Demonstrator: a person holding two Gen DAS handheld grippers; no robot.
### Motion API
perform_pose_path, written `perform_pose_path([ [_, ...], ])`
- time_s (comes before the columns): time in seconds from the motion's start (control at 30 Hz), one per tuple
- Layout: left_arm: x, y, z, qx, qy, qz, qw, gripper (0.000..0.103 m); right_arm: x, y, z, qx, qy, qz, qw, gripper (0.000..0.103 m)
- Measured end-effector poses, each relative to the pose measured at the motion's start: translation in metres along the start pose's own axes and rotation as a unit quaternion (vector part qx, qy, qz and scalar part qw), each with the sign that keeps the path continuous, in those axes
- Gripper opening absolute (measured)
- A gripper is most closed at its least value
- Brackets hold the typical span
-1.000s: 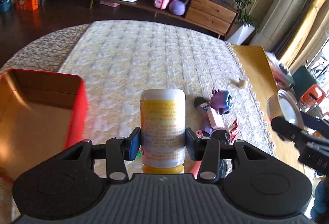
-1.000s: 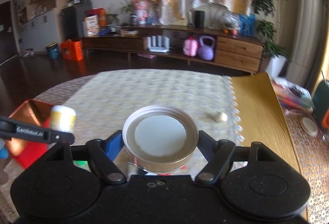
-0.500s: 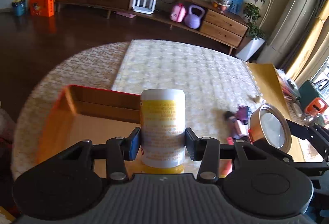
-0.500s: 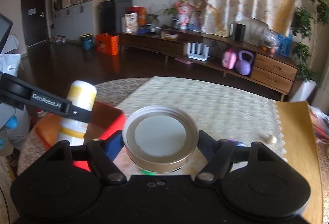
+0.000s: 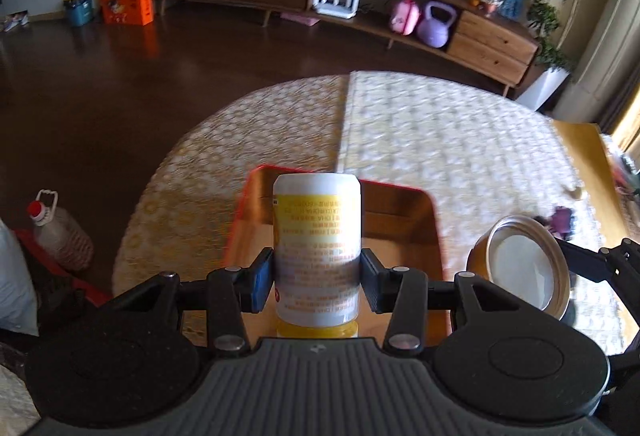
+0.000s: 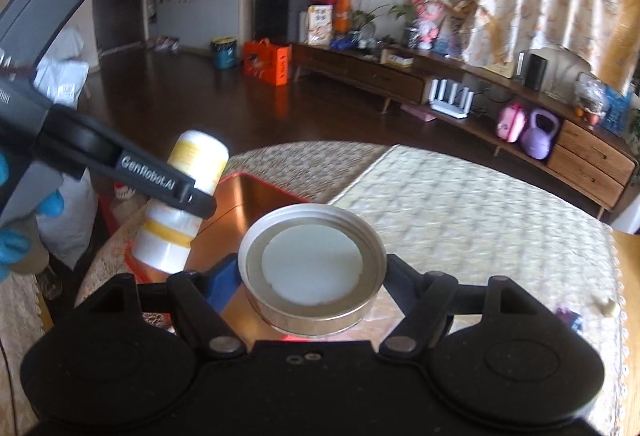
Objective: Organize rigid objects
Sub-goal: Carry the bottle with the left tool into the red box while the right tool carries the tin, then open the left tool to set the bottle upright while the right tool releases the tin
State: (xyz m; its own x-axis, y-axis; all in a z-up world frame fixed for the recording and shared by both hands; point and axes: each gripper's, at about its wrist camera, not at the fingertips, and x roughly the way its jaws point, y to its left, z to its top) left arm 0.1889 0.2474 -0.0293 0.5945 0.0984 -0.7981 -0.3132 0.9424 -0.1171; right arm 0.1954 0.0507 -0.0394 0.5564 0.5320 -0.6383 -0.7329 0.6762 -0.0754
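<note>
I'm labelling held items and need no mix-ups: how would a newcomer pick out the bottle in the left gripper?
Start at the round table under its pale quilted cloth, then the red tray with a coppery inside. Above it the left gripper clamps an upright white bottle. Its yellow printed label sets it apart from the flat round metal tin in the right gripper.

The counter [image 5: 400, 124] is wearing a pale patterned cloth [image 5: 448, 140], with bare wood showing along its right edge. A red box [image 5: 400, 220] with a shiny copper inside is sitting on it. To the right of the box, small purple toys [image 5: 562, 218] are lying on the cloth, blurred.
</note>
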Motion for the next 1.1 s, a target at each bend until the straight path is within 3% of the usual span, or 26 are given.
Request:
perform_pose_path([
  [0.2, 0.032, 0.012, 0.006, 0.014, 0.025, 0.024, 0.9993, 0.045, 0.039, 0.019, 0.008, -0.034, 0.027, 0.004, 0.999, 0.076],
  [0.47, 0.074, 0.017, 0.014, 0.027, 0.05, 0.028, 0.998, 0.045, 0.082, 0.033, 0.009, -0.059, 0.06, 0.015, 0.996, 0.076],
  [1.1, 0.12, 0.007, 0.027, 0.038, 0.076, 0.014, 0.9963, 0.045, 0.112, 0.048, -0.003, -0.079, 0.12, 0.011, 0.99, 0.076],
])
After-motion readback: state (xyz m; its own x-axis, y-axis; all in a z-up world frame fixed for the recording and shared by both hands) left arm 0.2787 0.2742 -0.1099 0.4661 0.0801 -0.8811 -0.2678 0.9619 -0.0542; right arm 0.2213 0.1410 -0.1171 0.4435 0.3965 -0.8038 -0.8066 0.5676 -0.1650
